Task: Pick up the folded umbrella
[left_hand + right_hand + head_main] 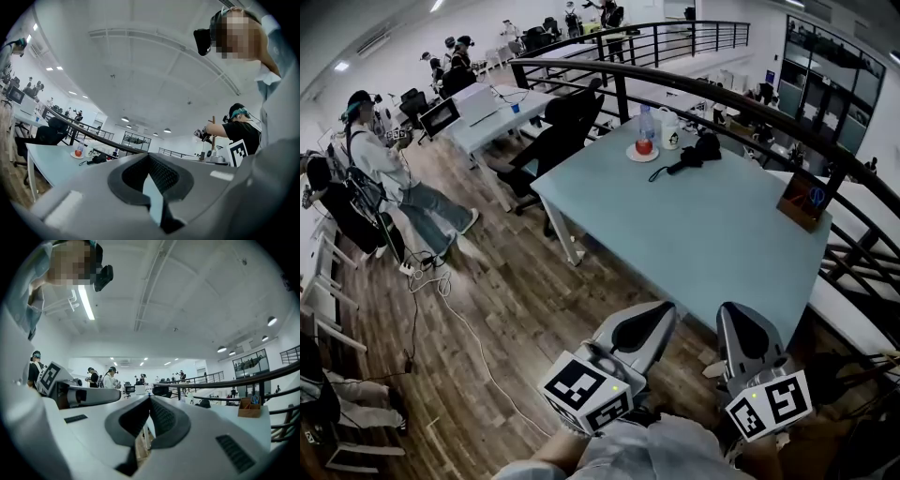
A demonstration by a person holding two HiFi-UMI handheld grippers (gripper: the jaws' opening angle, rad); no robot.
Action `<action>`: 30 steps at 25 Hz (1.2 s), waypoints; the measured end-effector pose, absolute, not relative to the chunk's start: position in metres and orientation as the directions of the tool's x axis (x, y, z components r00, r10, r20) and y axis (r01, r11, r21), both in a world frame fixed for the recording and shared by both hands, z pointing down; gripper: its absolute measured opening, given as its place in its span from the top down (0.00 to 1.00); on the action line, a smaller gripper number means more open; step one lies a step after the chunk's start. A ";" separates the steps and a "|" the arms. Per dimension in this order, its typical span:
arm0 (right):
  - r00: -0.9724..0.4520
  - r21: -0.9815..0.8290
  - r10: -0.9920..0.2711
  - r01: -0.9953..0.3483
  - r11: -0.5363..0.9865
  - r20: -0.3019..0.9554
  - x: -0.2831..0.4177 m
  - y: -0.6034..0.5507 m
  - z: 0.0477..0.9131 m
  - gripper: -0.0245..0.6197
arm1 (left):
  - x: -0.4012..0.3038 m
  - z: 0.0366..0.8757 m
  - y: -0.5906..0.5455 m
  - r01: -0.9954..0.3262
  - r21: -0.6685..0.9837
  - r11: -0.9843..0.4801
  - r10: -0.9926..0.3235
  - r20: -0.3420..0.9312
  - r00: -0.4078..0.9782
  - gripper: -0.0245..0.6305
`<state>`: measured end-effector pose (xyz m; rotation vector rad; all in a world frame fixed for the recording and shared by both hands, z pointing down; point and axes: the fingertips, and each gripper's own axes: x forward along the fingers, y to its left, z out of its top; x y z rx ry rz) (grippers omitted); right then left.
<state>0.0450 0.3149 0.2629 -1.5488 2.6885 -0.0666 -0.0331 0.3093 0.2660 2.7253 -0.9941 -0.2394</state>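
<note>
Reaching in carelessly could knock the white plate with a red apple [643, 150], or the white mug [670, 133] and clear bottle [646, 120] just behind that plate. The umbrella's cord, trailing toward the plate, might snag and drag it. The black folded umbrella [695, 153] lies on the pale blue-green table [703, 244], just right of the plate. The left tongs [664, 313] and right tongs [733, 315] are closed and empty, well short of the plate on the person's side.

Grey left tool [666, 311], grey right tool [729, 314], black-and-white marker cubes [586, 389], pale sleeves [675, 452]
</note>
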 end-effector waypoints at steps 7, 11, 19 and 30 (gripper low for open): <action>-0.494 -0.066 -0.870 -0.867 0.493 -0.007 0.024 0.319 0.266 0.96 | -0.055 0.262 0.307 -0.609 0.263 -0.748 -0.646 -0.081 0.759 0.96; -0.487 -0.063 -0.873 -0.871 0.487 0.000 0.016 0.322 0.269 0.96 | -0.065 0.264 0.310 -0.610 0.261 -0.748 -0.648 -0.085 0.757 0.96; -0.480 -0.073 -0.877 -0.875 0.478 0.004 0.006 0.319 0.274 0.96 | -0.085 0.273 0.308 -0.633 0.282 -0.721 -0.674 -0.077 0.734 0.96; -0.531 -0.084 -0.848 -0.845 0.529 0.002 -0.003 0.273 0.279 0.96 | -0.101 0.278 0.270 -0.686 0.285 -0.669 -0.729 -0.073 0.681 0.96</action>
